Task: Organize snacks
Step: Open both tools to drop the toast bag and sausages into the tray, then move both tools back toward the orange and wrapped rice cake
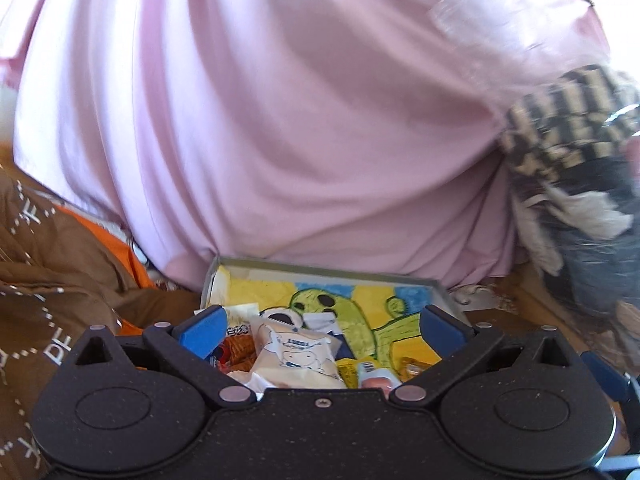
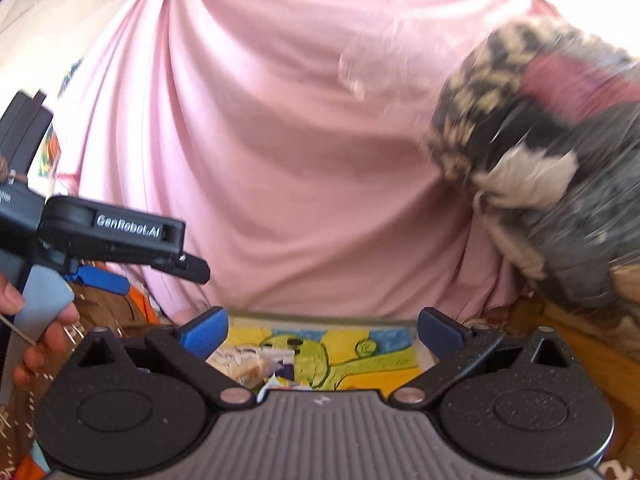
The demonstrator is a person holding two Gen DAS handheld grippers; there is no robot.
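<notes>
Both the left gripper (image 1: 320, 330) and the right gripper (image 2: 322, 330) hover spread wide and empty above the snack box (image 1: 440, 286). A pick seems next. It needs one gripper lowered onto the near white packet (image 1: 296, 354).

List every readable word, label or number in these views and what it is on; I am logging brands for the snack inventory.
"GenRobot.AI": white lettering on the side of the left gripper, right wrist view.
"PF": white print on the brown fabric, left wrist view.
White snack packet with a cartoon animal: blue print too small to read.
Red-orange packet: characters mostly hidden, unreadable.
Box with the green cartoon figure: no text visible.
</notes>
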